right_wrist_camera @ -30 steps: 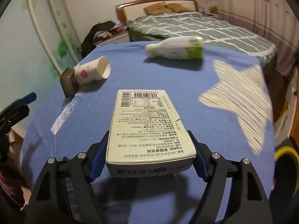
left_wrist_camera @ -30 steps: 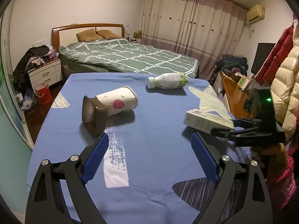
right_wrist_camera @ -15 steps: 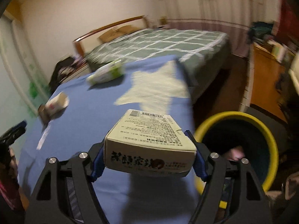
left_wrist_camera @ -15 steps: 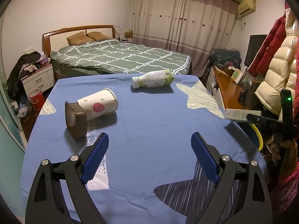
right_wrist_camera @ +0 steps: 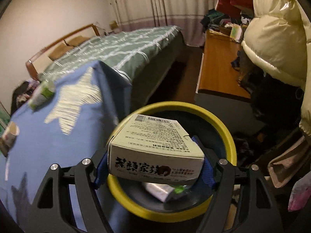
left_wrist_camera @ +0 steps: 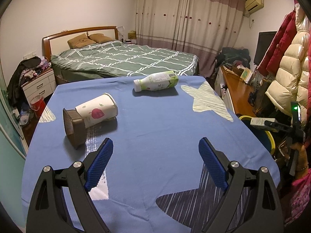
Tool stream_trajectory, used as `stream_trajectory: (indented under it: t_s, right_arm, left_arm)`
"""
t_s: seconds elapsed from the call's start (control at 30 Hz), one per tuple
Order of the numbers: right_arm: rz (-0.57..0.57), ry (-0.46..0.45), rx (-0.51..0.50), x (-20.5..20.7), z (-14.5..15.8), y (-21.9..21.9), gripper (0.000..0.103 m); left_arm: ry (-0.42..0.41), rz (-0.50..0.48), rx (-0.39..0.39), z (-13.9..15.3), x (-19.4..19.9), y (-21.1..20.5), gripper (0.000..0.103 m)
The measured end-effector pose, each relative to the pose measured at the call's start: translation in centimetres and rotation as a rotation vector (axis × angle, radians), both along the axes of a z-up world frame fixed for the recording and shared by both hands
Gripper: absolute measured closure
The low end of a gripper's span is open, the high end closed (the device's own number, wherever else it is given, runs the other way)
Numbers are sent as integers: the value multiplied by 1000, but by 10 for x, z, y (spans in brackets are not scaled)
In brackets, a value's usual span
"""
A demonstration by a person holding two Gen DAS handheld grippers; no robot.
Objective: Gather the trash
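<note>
My right gripper (right_wrist_camera: 155, 165) is shut on a pale printed carton (right_wrist_camera: 155, 145) and holds it over the open yellow-rimmed bin (right_wrist_camera: 231, 145) beside the table; white trash lies inside the bin. The carton (left_wrist_camera: 261, 122) and the bin (left_wrist_camera: 271, 141) also show at the right of the left wrist view. My left gripper (left_wrist_camera: 155, 163) is open and empty above the blue tablecloth (left_wrist_camera: 155, 128). A paper cup with a red leaf (left_wrist_camera: 97, 110) lies on its side against a brown holder (left_wrist_camera: 73, 128). A white and green bottle (left_wrist_camera: 155, 81) lies farther back.
A green bed (left_wrist_camera: 124, 60) stands behind the table. A wooden desk (right_wrist_camera: 219, 73) with clutter and hanging puffy coats (right_wrist_camera: 276, 38) are to the right of the bin. A white nightstand (left_wrist_camera: 38, 85) and a red bucket (left_wrist_camera: 37, 104) are at left.
My right gripper has carried the carton off the table to the right, to above the bin. My left gripper has pulled back and up a little, still open.
</note>
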State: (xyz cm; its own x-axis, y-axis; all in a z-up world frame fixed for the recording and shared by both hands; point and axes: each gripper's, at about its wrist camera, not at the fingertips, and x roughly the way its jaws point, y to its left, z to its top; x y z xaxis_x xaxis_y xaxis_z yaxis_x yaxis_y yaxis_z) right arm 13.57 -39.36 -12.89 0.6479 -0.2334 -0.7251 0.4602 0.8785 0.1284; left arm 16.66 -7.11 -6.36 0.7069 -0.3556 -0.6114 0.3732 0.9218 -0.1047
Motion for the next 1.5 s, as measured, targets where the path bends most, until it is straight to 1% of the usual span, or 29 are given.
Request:
stream_trajectory:
  t_s: [0.07, 0.13, 0.4, 0.53, 0.63, 0.73, 0.8, 0.87, 0.93, 1.03, 1.17, 1.4, 1.5]
  right_arm:
    - [-10, 14, 5, 3, -7, 0, 30]
    - [-10, 10, 11, 5, -9, 0, 25]
    - [27, 7, -35, 15, 0, 21, 22]
    - [43, 6, -41, 20, 2, 28, 22]
    - [57, 11, -45, 25, 2, 34, 22]
    - [76, 15, -46, 30, 2, 42, 22]
    - [90, 18, -44, 34, 1, 48, 21]
    - [102, 24, -42, 38, 0, 51, 21]
    - [114, 29, -39, 42, -1, 56, 21]
    - [129, 36, -40, 48, -2, 63, 21]
    - [143, 43, -41, 56, -3, 69, 21]
    - [162, 52, -32, 65, -5, 71, 21]
    - [168, 57, -16, 67, -6, 71, 21]
  left_arm:
    - [4, -1, -1, 0, 0, 0, 15]
    - [5, 0, 2, -2, 1, 0, 15]
    - [1, 32, 18, -5, 7, 15, 15]
    - [4, 60, 24, -7, 14, 31, 15]
    - [7, 58, 24, -8, 25, 45, 15]
    - [9, 3, 26, -10, 39, 60, 14]
    - [4, -30, 44, -11, 47, 65, 11]
    - [-10, -41, 103, -15, 57, 70, 11]
    - [1, -34, 135, -20, 67, 76, 11]
    - [30, -22, 139, -29, 87, 89, 10]
    - [27, -22, 164, -39, 108, 98, 10]
    - [6, -88, 201, -46, 136, 102, 10]
    - [32, -143, 186, -49, 145, 104, 10]
